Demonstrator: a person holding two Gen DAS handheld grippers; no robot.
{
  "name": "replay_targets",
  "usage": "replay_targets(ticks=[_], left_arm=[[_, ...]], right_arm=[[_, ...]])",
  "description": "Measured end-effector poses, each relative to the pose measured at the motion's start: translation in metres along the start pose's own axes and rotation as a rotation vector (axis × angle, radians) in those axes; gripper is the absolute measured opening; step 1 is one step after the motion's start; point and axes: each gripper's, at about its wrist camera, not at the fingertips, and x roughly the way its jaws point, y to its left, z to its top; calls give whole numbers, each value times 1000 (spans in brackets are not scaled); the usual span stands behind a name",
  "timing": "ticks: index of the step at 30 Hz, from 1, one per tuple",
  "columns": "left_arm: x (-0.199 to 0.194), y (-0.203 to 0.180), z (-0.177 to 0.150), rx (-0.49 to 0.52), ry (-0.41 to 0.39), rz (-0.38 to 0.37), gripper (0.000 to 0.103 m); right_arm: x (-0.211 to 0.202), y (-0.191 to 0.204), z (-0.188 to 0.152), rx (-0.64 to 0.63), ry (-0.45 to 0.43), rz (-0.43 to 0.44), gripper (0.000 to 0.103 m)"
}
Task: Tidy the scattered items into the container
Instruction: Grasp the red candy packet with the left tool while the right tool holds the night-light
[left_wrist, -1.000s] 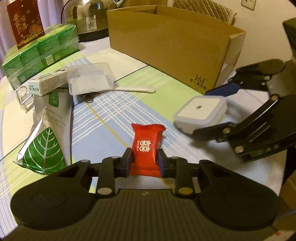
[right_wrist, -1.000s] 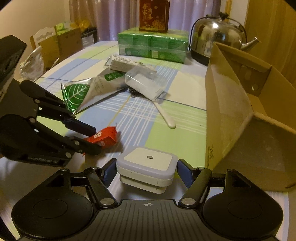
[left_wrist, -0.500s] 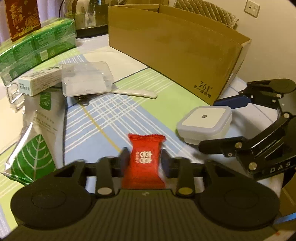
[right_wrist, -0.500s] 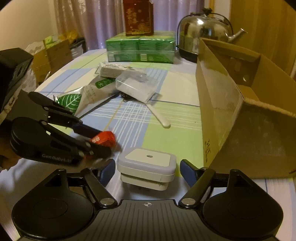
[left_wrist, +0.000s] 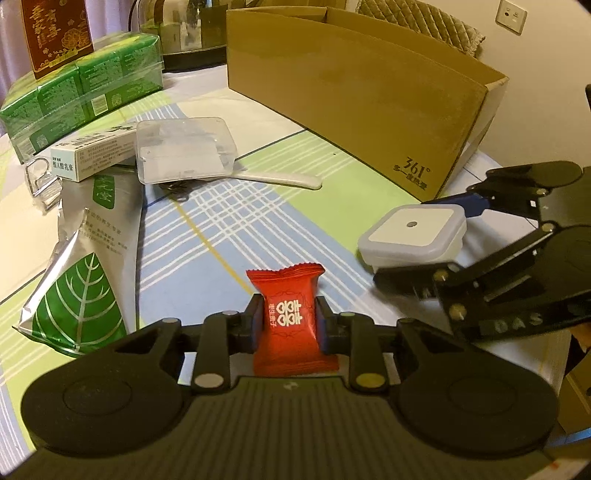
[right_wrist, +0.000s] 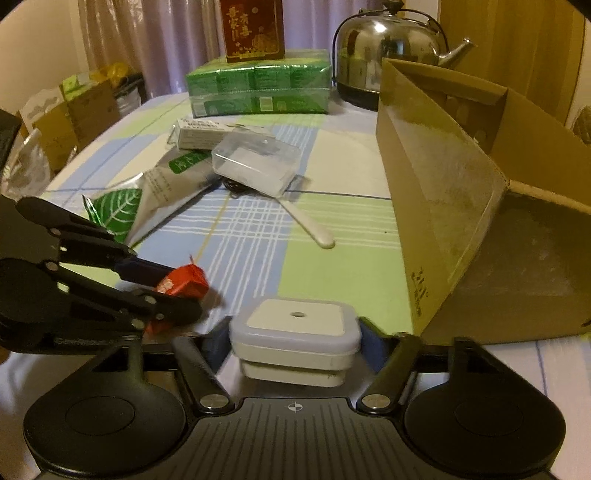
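Each load should be lifted clear of the cardboard box (left_wrist: 354, 92) wall before release. The left tongs (left_wrist: 289, 325) are clamped on the red candy packet (left_wrist: 291, 321); the right tongs (right_wrist: 295, 341) bracket the white square case (right_wrist: 295, 332), contact unclear. Both are level, low over the desk (left_wrist: 207, 236) near its front edge.

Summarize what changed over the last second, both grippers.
The right hand-held gripper closed from an open straddle onto the white square box and looks to have lifted it slightly. The left hand-held gripper kept its grip on the red candy packet and raised it off the tablecloth. The cardboard box, leaf pouch and clear case stayed put.
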Motion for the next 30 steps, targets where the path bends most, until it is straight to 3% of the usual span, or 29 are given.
replay_targets(ticks=[7,12,20,30], left_arm=[[0,3,-1,-29,3,-8,29],[-2,0,-1,-19,8,4,22],[-19,-7,1,-29,-32,14,21],[-53,-29,-3,-133,-71,60,21]], right_arm=[[-2,-1,-5,-15,-16,-11,63],[-7,-2,-5,-26,-25,-17,63],[-25,-1,-3,-36,-51,-6,63],[-62,-1,0,-46,-104,16,63]])
